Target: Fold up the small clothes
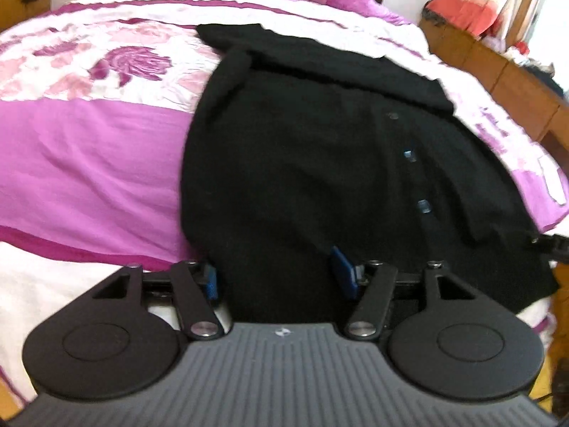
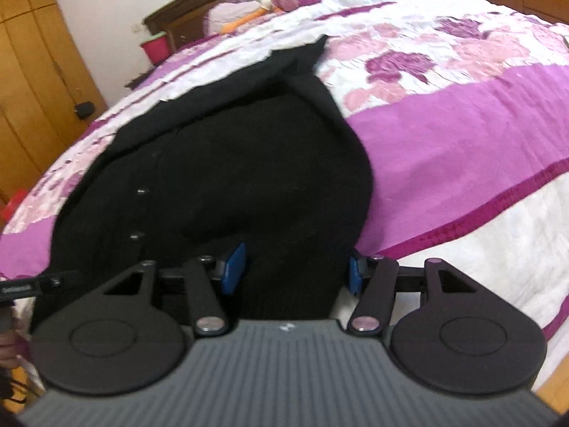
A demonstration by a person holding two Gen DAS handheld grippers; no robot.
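Note:
A black buttoned garment (image 1: 320, 163) lies spread on the bed, its sleeves folded across the top; it also shows in the right wrist view (image 2: 231, 185). My left gripper (image 1: 279, 274) is open, its blue pads (image 1: 343, 272) standing wide apart over the garment's near left hem. My right gripper (image 2: 295, 270) is open too, its blue pads (image 2: 234, 267) straddling the near right hem. The cloth lies between the jaws of both grippers, with no pad closed on it. A row of small buttons (image 1: 423, 206) runs down the garment's middle.
The bed has a pink, purple and white floral bedspread (image 1: 89, 149). Wooden cabinets (image 1: 505, 74) with hanging clothes stand to the right, and a wooden wardrobe (image 2: 32, 82) to the left. Pillows and a soft toy (image 2: 266, 0) lie at the headboard.

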